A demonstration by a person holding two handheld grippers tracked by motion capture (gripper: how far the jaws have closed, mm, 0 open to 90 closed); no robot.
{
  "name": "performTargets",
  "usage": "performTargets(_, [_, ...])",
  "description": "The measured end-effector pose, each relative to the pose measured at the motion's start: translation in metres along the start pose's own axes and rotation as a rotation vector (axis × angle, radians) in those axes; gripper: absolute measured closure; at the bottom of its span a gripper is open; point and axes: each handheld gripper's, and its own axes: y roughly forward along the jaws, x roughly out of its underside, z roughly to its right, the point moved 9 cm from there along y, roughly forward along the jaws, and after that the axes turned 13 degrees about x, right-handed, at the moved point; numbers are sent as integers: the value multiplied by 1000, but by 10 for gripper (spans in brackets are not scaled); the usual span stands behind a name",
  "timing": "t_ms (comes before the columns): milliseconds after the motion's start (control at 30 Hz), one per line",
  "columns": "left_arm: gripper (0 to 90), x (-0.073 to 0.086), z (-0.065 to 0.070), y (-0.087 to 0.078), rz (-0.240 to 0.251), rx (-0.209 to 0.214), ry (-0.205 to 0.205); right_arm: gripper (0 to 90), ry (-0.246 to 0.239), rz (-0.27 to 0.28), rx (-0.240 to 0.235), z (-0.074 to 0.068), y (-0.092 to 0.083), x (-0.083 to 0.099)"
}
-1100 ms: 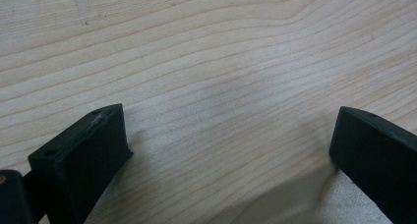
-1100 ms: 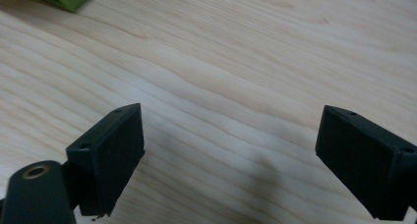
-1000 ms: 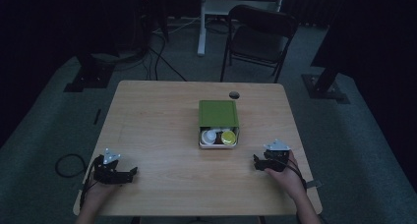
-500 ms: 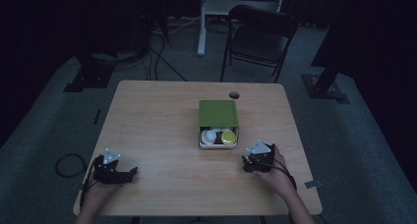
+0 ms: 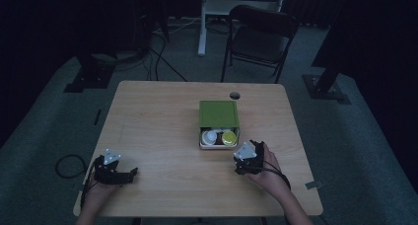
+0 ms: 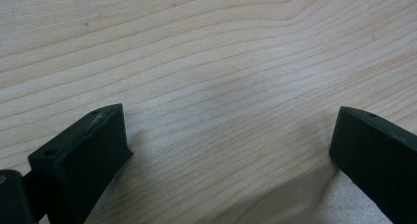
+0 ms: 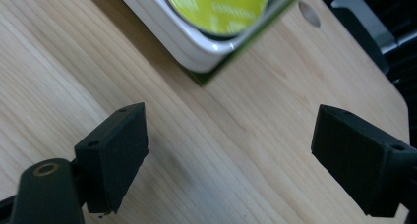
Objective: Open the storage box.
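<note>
A white box [image 5: 218, 145] stands on the wooden table [image 5: 162, 121], its green lid [image 5: 219, 113] slid back. In the uncovered front part lie a white round item [image 5: 211, 135] and a yellow-topped round item [image 5: 228, 137]. My right gripper [image 5: 244, 158] sits just in front of the box's right corner and is open. In the right gripper view the right gripper [image 7: 233, 130] has its jaws wide apart, with the box's white corner [image 7: 196, 54] and the yellow top [image 7: 216, 8] just ahead. My left gripper [image 5: 118, 171] rests near the front left edge; the left gripper [image 6: 231, 130] is open over bare wood.
A small round hole [image 5: 234, 95] lies in the table behind the box. A dark folding chair [image 5: 259, 37] and a white desk leg [image 5: 202, 22] stand beyond the far edge. Cables [image 5: 148, 62] trail over the floor at the left.
My right gripper has moved left and forward, from near the table's right edge to the box's front right corner. The left gripper has stayed put.
</note>
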Motion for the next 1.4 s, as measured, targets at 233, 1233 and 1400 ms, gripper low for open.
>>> performTargets(233, [13, 0, 0, 0, 0, 0, 0, 139, -68, 58, 27, -4, -7, -16])
performTargets(1233, [13, 0, 0, 0, 0, 0, 0, 374, -345, 223, 35, -58, -10, -68])
performTargets(1400, [13, 0, 0, 0, 0, 0, 0, 423, -402, 221, 48, -61, -4, -68])
